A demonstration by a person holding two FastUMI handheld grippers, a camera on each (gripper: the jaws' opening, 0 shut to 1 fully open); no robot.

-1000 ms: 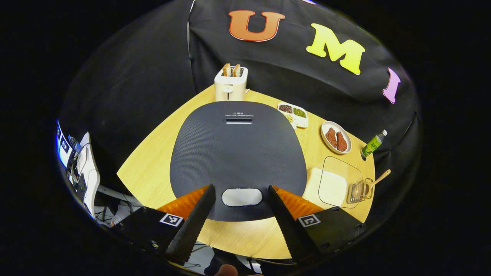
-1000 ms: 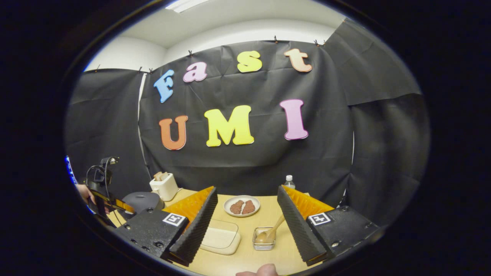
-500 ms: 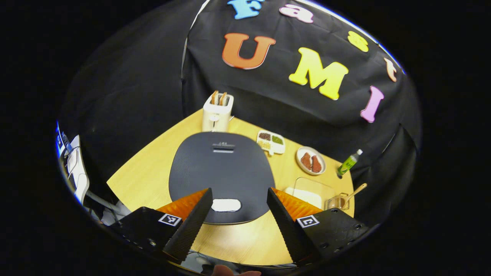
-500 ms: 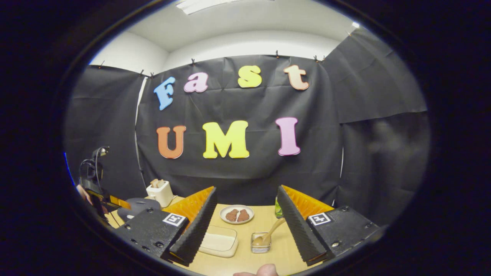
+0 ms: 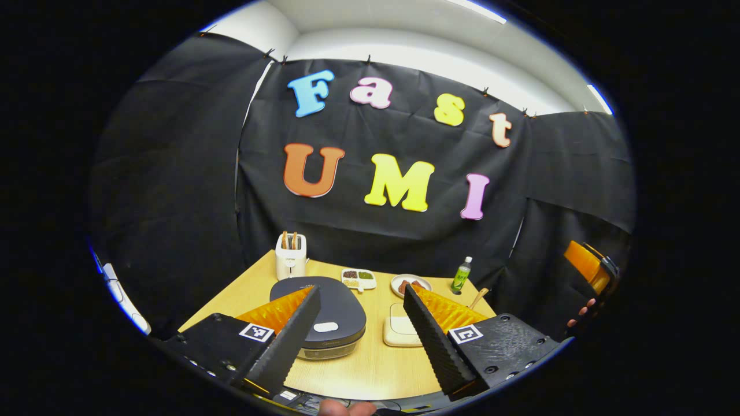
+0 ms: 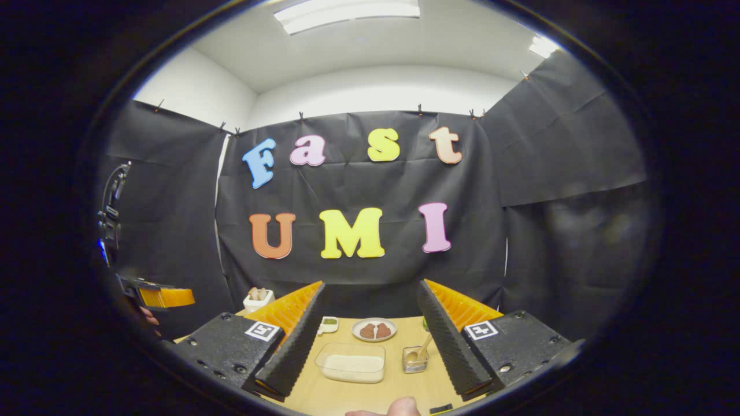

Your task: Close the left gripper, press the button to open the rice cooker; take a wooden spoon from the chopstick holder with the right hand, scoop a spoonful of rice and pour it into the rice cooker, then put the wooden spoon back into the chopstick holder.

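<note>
Left gripper view. Left tongs (image 5: pixel 361 341) held above the near edge of the desk (image 5: pixel 370 370), fingers well apart, nothing between them. Cooker (image 5: pixel 324 315) seen between the fingers, lid down, pale button (image 5: pixel 325 327) at its near edge, untouched. Toaster (image 5: pixel 290 257) behind the cooker at the far left corner, slices in the slots. Divided dish (image 5: pixel 358 279) just right of the cooker's far side. Plate (image 5: pixel 409 284) with two brown pieces farther right. Green bottle (image 5: pixel 461 276) upright at the far right corner. Rice box (image 5: pixel 399 332) just right of the cooker, partly hidden by the right finger. Spoon (image 5: pixel 478 297) handle leaning up to the right beyond that finger (holder itself hidden). Right tongs (image 5: pixel 587 266) at the far right edge, a hand (image 5: pixel 580 316) below; state not readable from here.

Right gripper view. Right tongs (image 6: pixel 370 352) level above the near desk (image 6: pixel 341 398) edge, fingers wide apart, empty. Rice box (image 6: pixel 351 363) between the fingers, white rice inside. Holder (image 6: pixel 414 359) just right of the box, spoon (image 6: pixel 421 351) standing in it, handle tilted up to the right. Plate (image 6: pixel 374 329) behind the box. Divided dish (image 6: pixel 328 325) and toaster (image 6: pixel 257 299) farther left, partly hidden by the left finger. Left tongs (image 6: pixel 156 296) at the far left edge, well clear of the desk.
</note>
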